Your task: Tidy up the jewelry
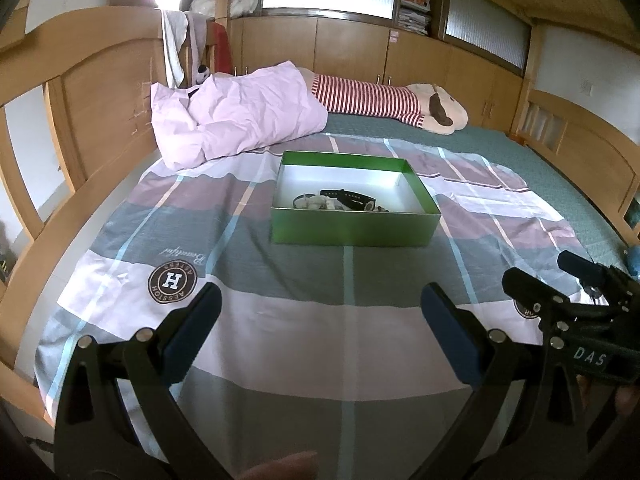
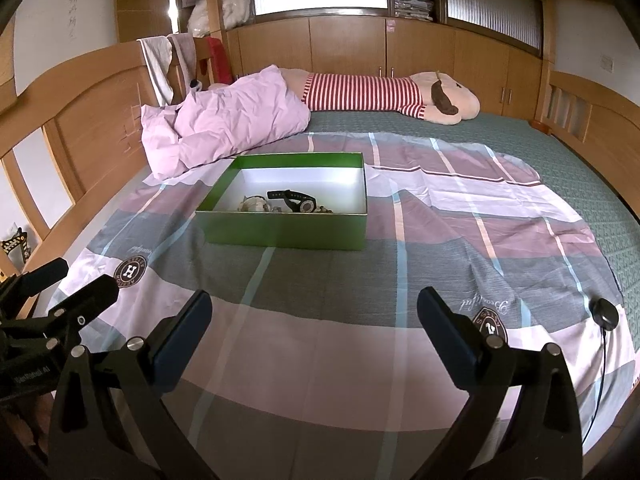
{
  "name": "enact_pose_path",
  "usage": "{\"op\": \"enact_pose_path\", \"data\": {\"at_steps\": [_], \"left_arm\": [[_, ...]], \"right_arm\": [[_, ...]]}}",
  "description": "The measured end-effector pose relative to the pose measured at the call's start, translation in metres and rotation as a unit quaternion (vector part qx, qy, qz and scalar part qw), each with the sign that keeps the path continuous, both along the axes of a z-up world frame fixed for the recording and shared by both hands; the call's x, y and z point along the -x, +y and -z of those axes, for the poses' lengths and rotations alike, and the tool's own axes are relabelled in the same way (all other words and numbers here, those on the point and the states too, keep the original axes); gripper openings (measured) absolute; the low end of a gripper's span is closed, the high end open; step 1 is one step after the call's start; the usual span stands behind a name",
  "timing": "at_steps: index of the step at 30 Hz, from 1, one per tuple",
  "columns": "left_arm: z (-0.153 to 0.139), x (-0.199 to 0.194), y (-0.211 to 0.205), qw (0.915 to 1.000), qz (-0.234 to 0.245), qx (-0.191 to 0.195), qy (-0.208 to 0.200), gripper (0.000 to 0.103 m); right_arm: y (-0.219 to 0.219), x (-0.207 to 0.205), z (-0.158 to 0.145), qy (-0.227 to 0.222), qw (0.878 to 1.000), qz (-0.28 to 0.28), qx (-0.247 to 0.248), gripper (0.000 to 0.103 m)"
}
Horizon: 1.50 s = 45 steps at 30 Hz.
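A green box (image 1: 352, 227) (image 2: 286, 229) with a white inside stands on the checked bedspread, well ahead of both grippers. Inside it lie a black wristwatch (image 1: 352, 197) (image 2: 294, 199) and a small heap of pale jewelry (image 1: 316, 202) (image 2: 254, 204). My left gripper (image 1: 320, 312) hangs open over the near part of the bedspread with nothing between its fingers. My right gripper (image 2: 314, 316) is open and empty too, at about the same distance from the box. In the left wrist view the right gripper (image 1: 568, 300) shows at the right edge.
A crumpled pink quilt (image 1: 236, 114) and a striped plush toy (image 1: 384, 102) lie behind the box. A wooden bed frame (image 1: 76, 120) runs along the left. A black round puck on a cable (image 2: 605, 314) rests on the bedspread at right.
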<state>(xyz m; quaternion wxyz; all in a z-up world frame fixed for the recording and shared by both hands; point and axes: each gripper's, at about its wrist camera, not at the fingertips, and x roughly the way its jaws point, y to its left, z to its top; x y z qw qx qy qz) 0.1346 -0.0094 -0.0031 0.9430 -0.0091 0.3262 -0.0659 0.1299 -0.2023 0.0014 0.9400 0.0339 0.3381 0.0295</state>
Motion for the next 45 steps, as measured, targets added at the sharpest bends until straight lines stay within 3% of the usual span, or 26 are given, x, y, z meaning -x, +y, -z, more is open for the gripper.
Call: {"op": "enact_pose_path", "data": {"at_steps": [45], "left_arm": [[0.0023,0.0012,-0.0068,0.9999,0.007,-0.013,-0.004,0.099]], "right_arm": [[0.0009,-0.0002,0.0001,0.0,1.0,-0.001,0.0,0.1]]}}
